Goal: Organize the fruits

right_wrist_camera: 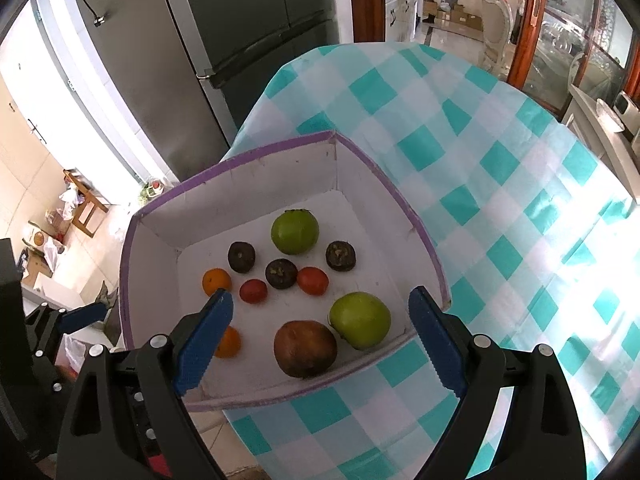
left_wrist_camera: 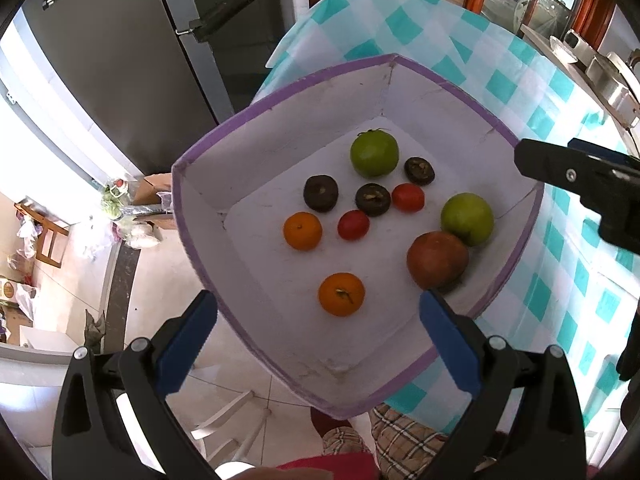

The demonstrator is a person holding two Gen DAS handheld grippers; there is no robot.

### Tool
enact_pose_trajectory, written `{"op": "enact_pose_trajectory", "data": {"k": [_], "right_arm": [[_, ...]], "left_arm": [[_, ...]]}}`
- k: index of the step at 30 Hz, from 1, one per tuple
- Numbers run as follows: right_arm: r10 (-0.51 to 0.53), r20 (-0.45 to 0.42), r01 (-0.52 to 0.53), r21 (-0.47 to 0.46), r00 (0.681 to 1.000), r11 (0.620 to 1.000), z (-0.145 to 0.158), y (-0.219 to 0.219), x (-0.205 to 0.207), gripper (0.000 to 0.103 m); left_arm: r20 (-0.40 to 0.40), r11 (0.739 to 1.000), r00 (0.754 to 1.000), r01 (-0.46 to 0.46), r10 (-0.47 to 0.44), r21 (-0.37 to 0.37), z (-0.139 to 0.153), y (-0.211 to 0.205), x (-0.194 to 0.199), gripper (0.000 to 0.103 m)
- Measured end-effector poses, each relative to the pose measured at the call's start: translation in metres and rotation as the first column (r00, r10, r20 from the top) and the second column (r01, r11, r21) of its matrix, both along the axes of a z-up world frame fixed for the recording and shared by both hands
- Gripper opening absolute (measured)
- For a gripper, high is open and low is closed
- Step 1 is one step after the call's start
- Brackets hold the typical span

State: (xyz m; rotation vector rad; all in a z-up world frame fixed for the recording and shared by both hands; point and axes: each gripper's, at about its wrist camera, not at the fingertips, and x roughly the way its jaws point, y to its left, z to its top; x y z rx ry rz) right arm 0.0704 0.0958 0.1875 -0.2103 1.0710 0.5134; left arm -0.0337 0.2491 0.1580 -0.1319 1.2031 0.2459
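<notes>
White cardboard box (left_wrist_camera: 208, 208) with purple-taped rim sits at the edge of a table under a teal-and-white checked cloth (right_wrist_camera: 500, 184), one corner hanging past the table edge. All the fruit lies loose on the box floor: green fruit with a calyx (left_wrist_camera: 374, 153) toward the far corner, a second green fruit (left_wrist_camera: 467, 219) by the right wall touching a brownish-red round fruit (left_wrist_camera: 437, 259). Three dark wrinkled fruits (left_wrist_camera: 321, 193) sit mid-floor, two small red tomatoes (left_wrist_camera: 353, 225) among them, apart from each other. Two oranges (left_wrist_camera: 341, 294) on the near-left side, one nearer the box wall, one closer to the front. Left gripper (left_wrist_camera: 318, 344) hovers above the box's near corner, blue pads spread wide, holding nothing. Right gripper (right_wrist_camera: 320, 344) hangs over the box's near side, fingers also wide apart, empty; its left pad (right_wrist_camera: 204, 340) overlaps one orange in view, contact unclear. Grey fridge (right_wrist_camera: 224, 32) stands behind the table.
</notes>
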Motion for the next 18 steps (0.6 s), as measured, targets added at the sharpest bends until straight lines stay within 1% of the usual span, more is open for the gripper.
{"op": "enact_pose_trajectory", "data": {"k": [4, 6, 7, 9, 10, 13, 15, 18], "right_arm": [[-0.024, 0.008, 0.024, -0.030, 1.000, 0.999, -0.005, 0.008, -0.002, 0.087], [-0.029, 0.006, 0.029, -0.035, 1.000, 0.999, -0.008, 0.009, -0.005, 0.087], [-0.032, 0.006, 0.032, -0.038, 0.999, 0.999, -0.010, 0.009, -0.009, 0.087], [-0.034, 0.006, 0.034, -0.029, 0.999, 0.999, -0.010, 0.003, -0.020, 0.087], [-0.036, 0.004, 0.036, -0.019, 0.999, 0.999, -0.010, -0.002, -0.025, 0.087], [-0.090, 0.010, 0.090, 0.007, 0.996, 0.996, -0.010, -0.034, -0.044, 0.087], [-0.162, 0.008, 0.162, 0.029, 0.987, 0.986, -0.015, -0.070, -0.054, 0.087], [-0.234, -0.007, 0.234, 0.028, 0.972, 0.972, -0.028, -0.119, -0.061, 0.087]], "left_arm": [[-0.021, 1.000, 1.000, 0.004, -0.004, -0.014, -0.006, 0.008, 0.000, 0.101], [-0.031, 1.000, 0.999, 0.007, -0.007, -0.007, -0.011, 0.009, 0.000, 0.101], [-0.028, 1.000, 1.000, 0.005, -0.005, 0.012, -0.013, 0.008, -0.002, 0.101], [0.012, 0.998, 1.000, 0.012, -0.013, 0.055, -0.008, 0.003, -0.010, 0.101], [0.016, 0.998, 1.000, 0.022, -0.022, 0.055, -0.008, -0.002, -0.013, 0.101], [0.020, 0.994, 0.995, 0.093, -0.094, 0.052, -0.004, -0.029, -0.025, 0.101], [0.032, 0.988, 0.989, 0.144, -0.146, 0.049, -0.003, -0.053, -0.032, 0.101], [0.055, 0.978, 0.978, 0.198, -0.201, 0.058, -0.004, -0.097, -0.036, 0.101]]}}
